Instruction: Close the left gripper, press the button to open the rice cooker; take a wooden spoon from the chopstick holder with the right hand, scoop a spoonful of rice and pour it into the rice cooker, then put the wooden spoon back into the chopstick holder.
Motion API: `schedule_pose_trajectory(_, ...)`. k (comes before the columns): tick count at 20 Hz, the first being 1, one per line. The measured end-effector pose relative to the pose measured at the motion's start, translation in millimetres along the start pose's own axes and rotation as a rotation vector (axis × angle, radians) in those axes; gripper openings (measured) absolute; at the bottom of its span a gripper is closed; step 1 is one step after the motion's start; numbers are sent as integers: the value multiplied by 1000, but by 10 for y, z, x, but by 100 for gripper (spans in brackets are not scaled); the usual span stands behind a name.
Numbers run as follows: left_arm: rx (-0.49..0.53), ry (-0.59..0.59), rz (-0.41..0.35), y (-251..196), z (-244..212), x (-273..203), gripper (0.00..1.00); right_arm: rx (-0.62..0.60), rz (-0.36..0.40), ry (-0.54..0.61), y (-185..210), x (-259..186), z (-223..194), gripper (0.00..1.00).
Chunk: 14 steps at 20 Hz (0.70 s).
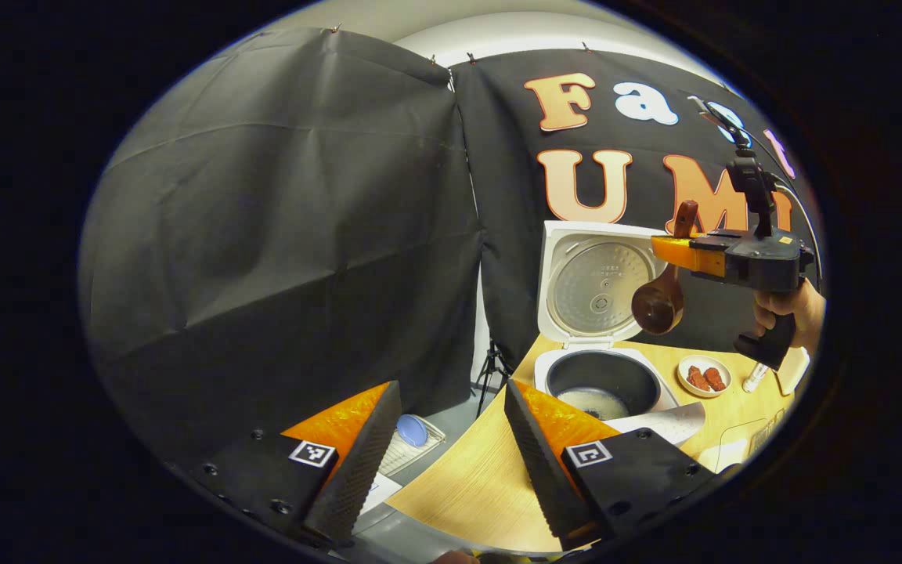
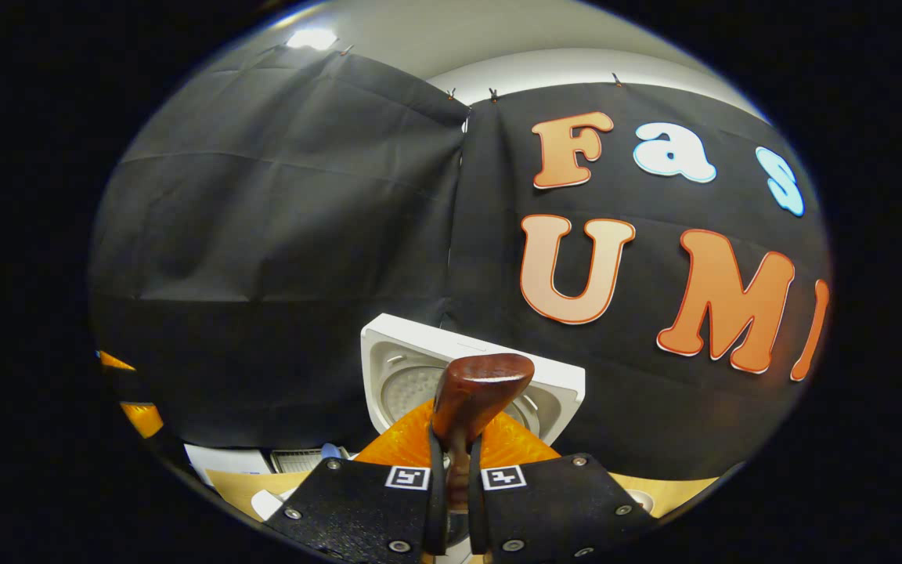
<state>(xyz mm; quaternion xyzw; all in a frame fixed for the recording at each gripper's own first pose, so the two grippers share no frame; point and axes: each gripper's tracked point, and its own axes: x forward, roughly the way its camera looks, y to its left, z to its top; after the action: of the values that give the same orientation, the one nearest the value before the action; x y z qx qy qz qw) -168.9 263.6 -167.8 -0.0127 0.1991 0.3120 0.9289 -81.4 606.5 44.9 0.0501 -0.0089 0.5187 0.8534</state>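
The white rice cooker stands on the wooden table with its lid raised upright. Its dark inner pot holds a little rice at the bottom. Held by a hand, my right gripper is shut on the wooden spoon's handle. The spoon's bowl hangs down above the pot's right rim. In the right gripper view the handle end sticks up between the shut fingers of my right gripper, with the lid behind it. My left gripper is open at the table's near left edge, holding nothing.
A small plate with red pieces and a small white bottle sit right of the cooker. A white sheet lies in front of the pot. Below the table's left edge are a tripod and a blue object on a tray.
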Motion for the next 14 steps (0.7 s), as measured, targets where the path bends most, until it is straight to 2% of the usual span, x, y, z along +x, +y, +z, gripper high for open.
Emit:
schedule_pose_trajectory(7, 44, -2, -22, -265, 22, -39, 92, 205, -30, 18, -463, -464, -46, 10)
schedule_pose_trajectory(11, 56, -3, -63, -578, 75, -57, 92, 291, -85, 22, -882, -814, -146, 10)
schedule_pose_trajectory(14, 92, -3, -80, -806, 87, -50, 92, 297, -157, 43, -1299, -1174, -330, 10)
